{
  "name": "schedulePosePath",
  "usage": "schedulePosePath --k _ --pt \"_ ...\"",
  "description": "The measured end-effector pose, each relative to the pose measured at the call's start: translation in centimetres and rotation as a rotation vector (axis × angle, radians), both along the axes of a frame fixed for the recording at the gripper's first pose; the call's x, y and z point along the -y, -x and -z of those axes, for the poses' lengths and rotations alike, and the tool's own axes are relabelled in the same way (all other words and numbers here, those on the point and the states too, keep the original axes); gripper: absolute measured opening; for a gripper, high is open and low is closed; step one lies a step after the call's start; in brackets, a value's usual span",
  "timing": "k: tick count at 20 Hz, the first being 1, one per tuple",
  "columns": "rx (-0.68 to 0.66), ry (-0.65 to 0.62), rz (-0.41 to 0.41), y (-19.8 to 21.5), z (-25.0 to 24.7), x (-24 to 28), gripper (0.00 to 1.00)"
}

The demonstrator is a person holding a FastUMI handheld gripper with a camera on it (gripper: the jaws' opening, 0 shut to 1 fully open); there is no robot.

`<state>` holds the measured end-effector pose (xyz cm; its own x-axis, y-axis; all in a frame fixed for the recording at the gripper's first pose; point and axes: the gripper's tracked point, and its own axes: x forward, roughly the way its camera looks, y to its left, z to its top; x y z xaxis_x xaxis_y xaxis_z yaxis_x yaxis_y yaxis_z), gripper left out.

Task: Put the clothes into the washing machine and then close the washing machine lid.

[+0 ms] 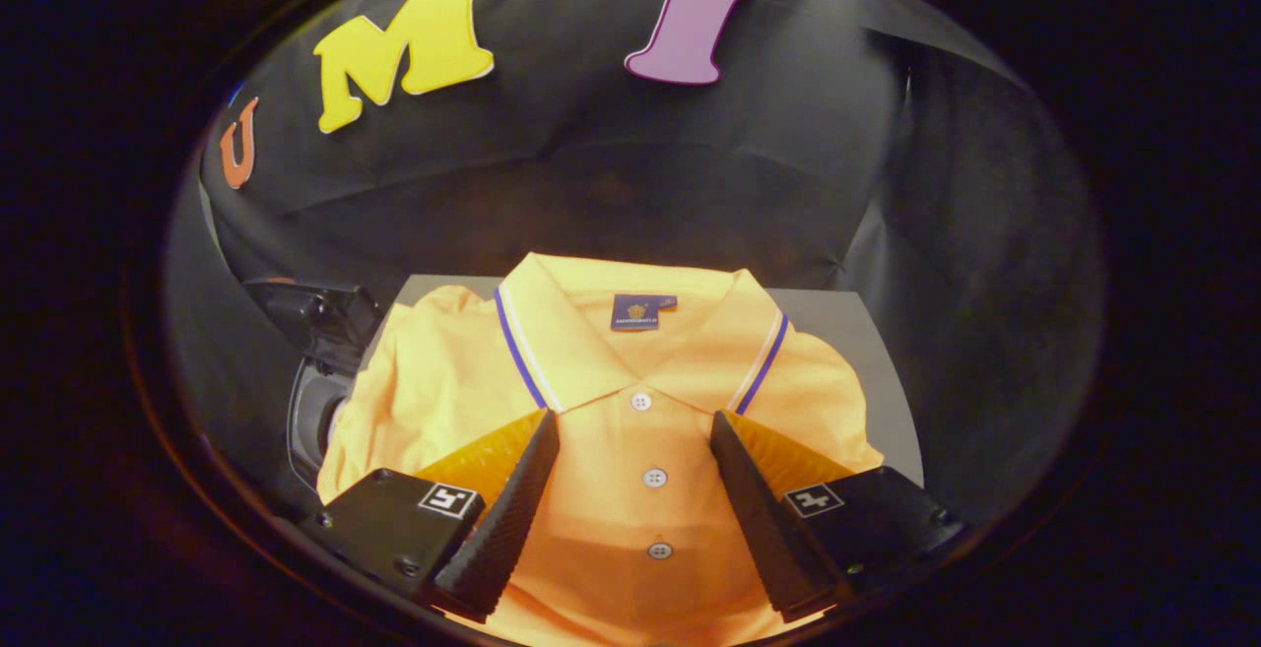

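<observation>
Orange cotton polo shirt with blue-and-white-striped collar [640, 401] lies folded on the grey surface [847, 332], button placket between the fingers. Tool [635, 425] spread wide, gripping nothing; contact with the cloth unclear. Dark washing machine [320, 371] beside the shirt's shoulder, mostly hidden and dim.

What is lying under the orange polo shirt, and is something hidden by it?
The orange polo shirt lies on a grey surface, bare beyond its collar. What the shirt covers cannot be seen. The open gripper hovers above its button placket.
</observation>
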<state>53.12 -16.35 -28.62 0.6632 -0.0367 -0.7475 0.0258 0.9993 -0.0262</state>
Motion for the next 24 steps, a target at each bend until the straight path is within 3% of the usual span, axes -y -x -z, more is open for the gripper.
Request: schedulePosePath --k 3,5,12,16,24 --pt "-0.036 0.006 -0.010 0.1 0.1 -0.3 0.96" --pt "-0.028 0.000 -0.008 0.1 -0.2 -0.6 0.87" --pt "0.031 0.016 -0.019 0.1 -0.5 -1.4 0.30" --pt "0.063 0.007 -0.011 0.0 -0.5 -1.5 0.11" --pt "0.113 -0.111 -0.016 2.5 -4.7 -2.5 0.07"
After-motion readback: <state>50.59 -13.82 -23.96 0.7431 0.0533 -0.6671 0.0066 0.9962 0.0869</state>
